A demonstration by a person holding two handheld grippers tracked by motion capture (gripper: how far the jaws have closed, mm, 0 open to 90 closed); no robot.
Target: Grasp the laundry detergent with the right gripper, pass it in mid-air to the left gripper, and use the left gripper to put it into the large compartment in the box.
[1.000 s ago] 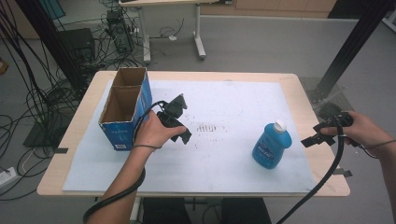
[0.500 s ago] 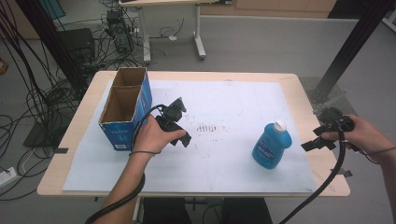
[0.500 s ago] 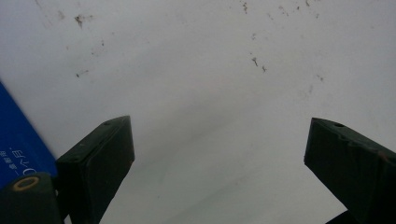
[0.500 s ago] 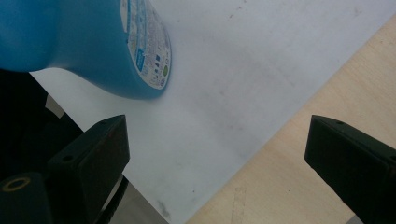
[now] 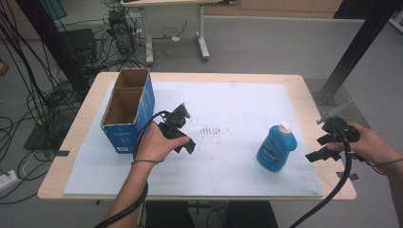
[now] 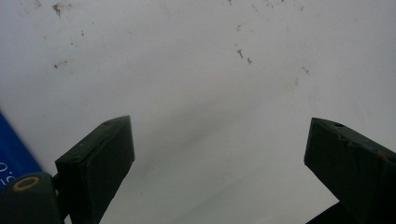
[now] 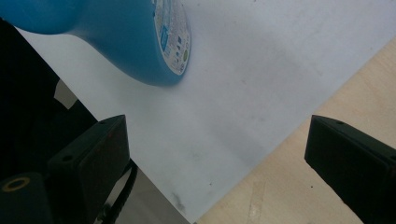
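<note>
The bottle (image 5: 276,148) stood upright on the white sheet (image 5: 237,104) at the table's right side, its long axis vertical and its white cap (image 5: 284,127) pointing up, tipped slightly toward the far edge as the high view saw it. The right gripper (image 5: 324,147) hovered just beside it to the right, over the table's (image 5: 304,95) bare wooden margin, jaws spread wide with nothing between them. The left gripper (image 5: 186,130) sat near the middle-left of the sheet, close to the open cardboard box (image 5: 127,110), its jaws also wide and empty.

The right gripper view caught the bottle (image 7: 135,35) from low down, showing its printed back label (image 7: 172,35) and where its base met the sheet, details too small to read from above; it also showed the sheet's edge meeting the wood. The left gripper view looked along its open jaws at bare, faintly speckled sheet (image 6: 210,93), with a sliver of the blue box (image 6: 14,154) at its left edge. The high view alone showed the box's two open compartments and both hands together.
</note>
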